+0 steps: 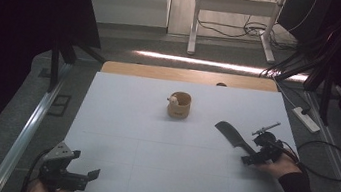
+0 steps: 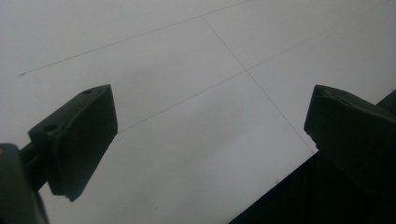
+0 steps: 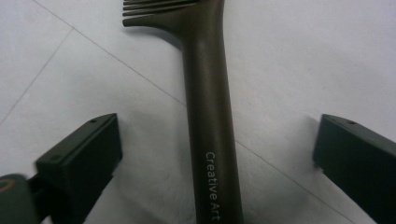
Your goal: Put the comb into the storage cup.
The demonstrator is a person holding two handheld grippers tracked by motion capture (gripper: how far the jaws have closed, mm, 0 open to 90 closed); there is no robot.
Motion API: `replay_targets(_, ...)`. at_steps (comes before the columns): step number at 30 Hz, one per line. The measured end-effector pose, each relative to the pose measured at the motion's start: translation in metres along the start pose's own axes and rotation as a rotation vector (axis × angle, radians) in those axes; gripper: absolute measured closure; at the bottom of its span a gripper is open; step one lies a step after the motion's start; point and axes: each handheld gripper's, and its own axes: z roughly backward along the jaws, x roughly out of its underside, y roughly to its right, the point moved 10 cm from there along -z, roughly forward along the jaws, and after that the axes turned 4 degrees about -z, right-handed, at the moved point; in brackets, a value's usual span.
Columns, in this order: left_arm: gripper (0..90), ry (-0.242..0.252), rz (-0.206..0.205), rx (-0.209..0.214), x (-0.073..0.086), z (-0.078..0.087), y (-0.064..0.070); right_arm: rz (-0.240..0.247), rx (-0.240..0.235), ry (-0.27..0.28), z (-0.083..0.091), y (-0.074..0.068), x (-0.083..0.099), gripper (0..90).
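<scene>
A dark slotted spatula lies on the white table at the right, blade toward the far left. My right gripper stands open around its handle. In the right gripper view the handle, printed "Creative Art", runs up between the two jaws without touching either, and the gripper is wide open. My left gripper is open near the table's front left edge, over bare table with nothing between its fingers. A small wooden cup with a pale object at its rim stands at the centre back.
A wooden board lies along the table's far edge. A power strip and cables lie on the floor to the right. The table's dark front edge passes under my left gripper's right jaw.
</scene>
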Motion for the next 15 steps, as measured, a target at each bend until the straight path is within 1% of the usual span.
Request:
replay_targets(2,3.6,-0.001,0.0,0.0,0.0,-0.0001,0.0,0.0,-0.004,-0.003,0.0021,-0.0004,-0.0008,11.2)
replay_targets(6,3.6,-0.001,-0.001,-0.001,0.0,-0.0001,0.0001,0.016,-0.007,-0.004,0.0062,0.0002,-0.0025,25.3)
replay_targets(9,3.6,-0.002,-0.001,-0.001,0.0,-0.0003,0.0001,0.043,-0.019,0.0,0.0092,-0.0021,-0.0044,41.5)
replay_targets(12,3.6,-0.003,-0.001,-0.001,0.0,-0.0003,0.0001,0.062,-0.03,0.002,0.0102,-0.0039,-0.0062,54.0)
replay_targets(15,3.7,-0.003,-0.001,-0.002,0.0001,-0.0004,0.0,0.065,-0.031,0.006,0.0105,-0.003,-0.0077,65.1)
